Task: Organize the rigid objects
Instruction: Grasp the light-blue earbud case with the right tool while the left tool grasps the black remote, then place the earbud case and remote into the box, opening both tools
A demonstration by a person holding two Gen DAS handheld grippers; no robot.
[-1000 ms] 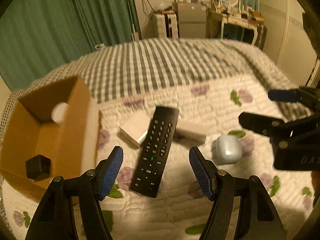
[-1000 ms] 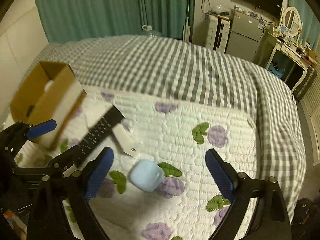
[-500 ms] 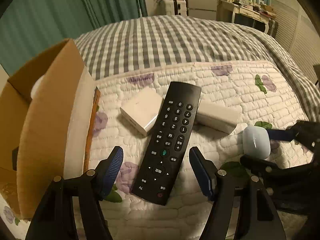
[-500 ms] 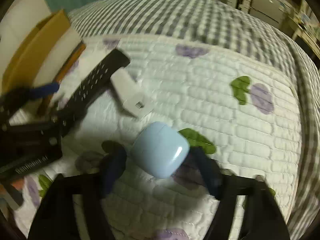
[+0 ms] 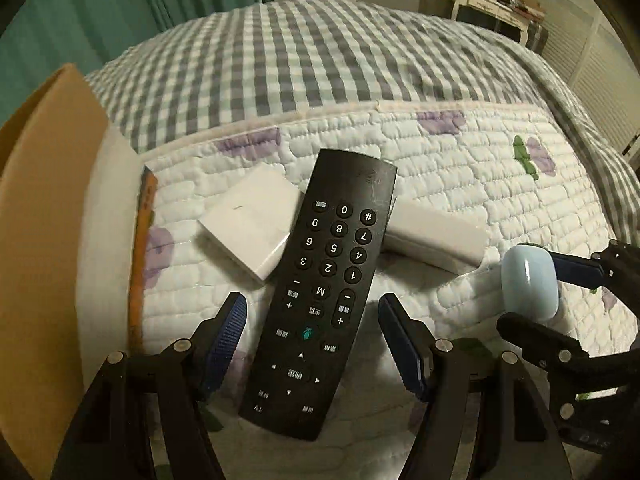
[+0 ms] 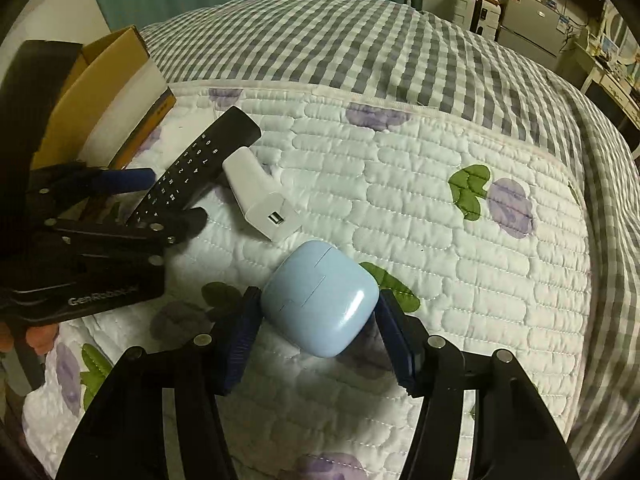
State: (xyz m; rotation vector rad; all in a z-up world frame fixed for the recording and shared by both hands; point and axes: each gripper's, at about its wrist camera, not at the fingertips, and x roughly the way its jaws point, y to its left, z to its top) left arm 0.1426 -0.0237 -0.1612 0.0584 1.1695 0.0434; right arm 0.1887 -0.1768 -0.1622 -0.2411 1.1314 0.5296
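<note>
Both tongs had come lower and closer to the quilt since the earlier frames, the right set closing in around the case. The right tongs (image 6: 318, 330) stood partly closed about the pale blue case (image 6: 320, 312), one blue pad against each of its sides; whether the case was lifted or lay on the quilt (image 6: 400, 200) could not be told. The left tongs (image 5: 312, 344) stood wide open and held nothing, the lower half of the black remote (image 5: 324, 300) lying between the pads with a gap at either side. The remote pointed away from the left tongs, its far end resting across two white things: a flat white box (image 5: 250, 226) under its left edge and a white charger (image 5: 436, 236) under its right. In the right view the charger (image 6: 260, 196) lay just beyond the case, its port facing the camera, near but not touching. A cardboard box (image 5: 44, 216) stood at the quilt's left edge, just beside the white box. Beyond the quilt lay a grey checked bedspread (image 5: 320, 60).
</note>
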